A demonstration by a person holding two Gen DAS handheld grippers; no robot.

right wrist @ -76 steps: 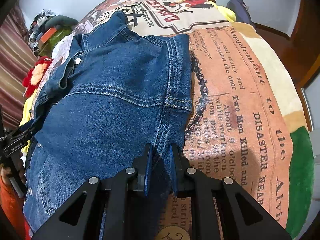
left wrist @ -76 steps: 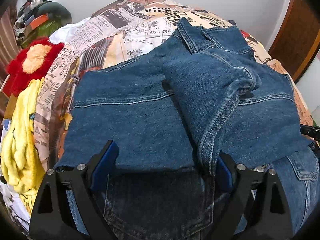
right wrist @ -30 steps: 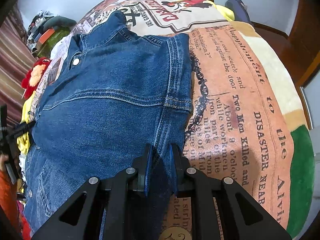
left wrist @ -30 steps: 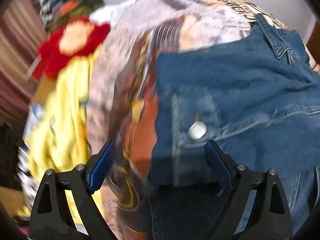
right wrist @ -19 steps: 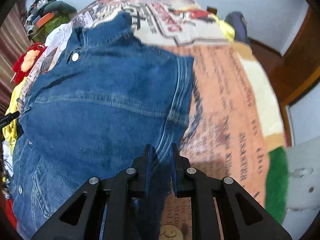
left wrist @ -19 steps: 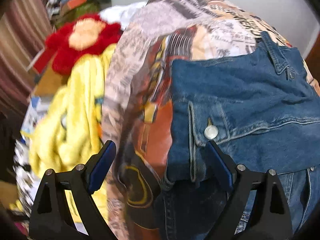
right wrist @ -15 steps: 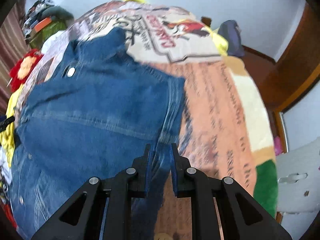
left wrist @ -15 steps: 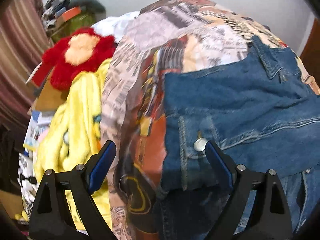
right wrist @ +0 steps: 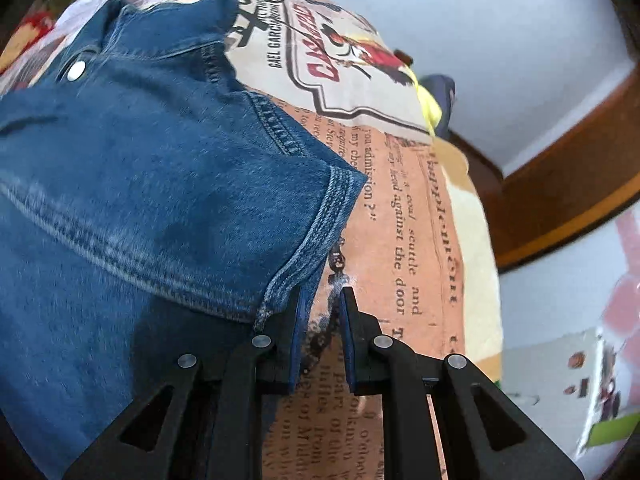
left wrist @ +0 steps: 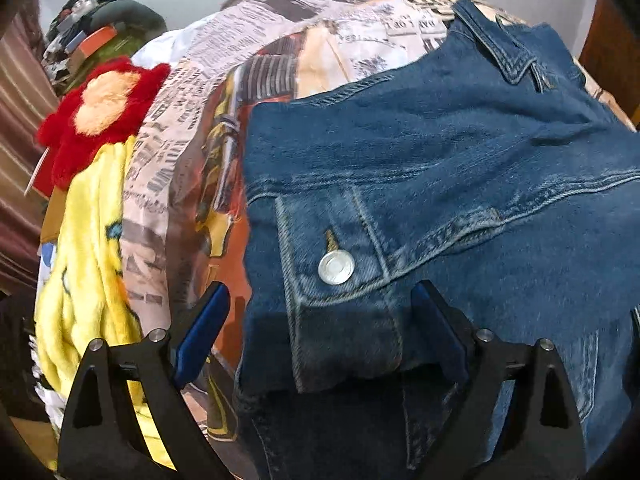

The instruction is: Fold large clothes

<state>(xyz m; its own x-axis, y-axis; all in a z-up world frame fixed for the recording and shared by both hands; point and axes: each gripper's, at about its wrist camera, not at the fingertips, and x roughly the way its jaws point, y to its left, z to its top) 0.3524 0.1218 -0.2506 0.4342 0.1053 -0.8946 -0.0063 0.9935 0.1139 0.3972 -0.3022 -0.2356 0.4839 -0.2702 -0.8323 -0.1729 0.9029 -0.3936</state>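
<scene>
Lying spread on the newspaper-print bedspread (left wrist: 248, 40) is a blue denim jacket (left wrist: 460, 168), its collar toward the far end, pale stitched seams crossing it and a sleeve cuff with a silver button (left wrist: 336, 267) folded onto the body. The left gripper (left wrist: 320, 328) stands wide, the cuff between its blue pads without being pressed. The right gripper (right wrist: 322, 332) is nearly closed beside the jacket's edge; whether it pinches cloth cannot be told

- Blue denim jacket (left wrist: 460, 168), folded, lies flat; its buttoned cuff sits between the left jaws.
- Its stitched edge (right wrist: 320, 224) lies just left of the right jaws.
</scene>
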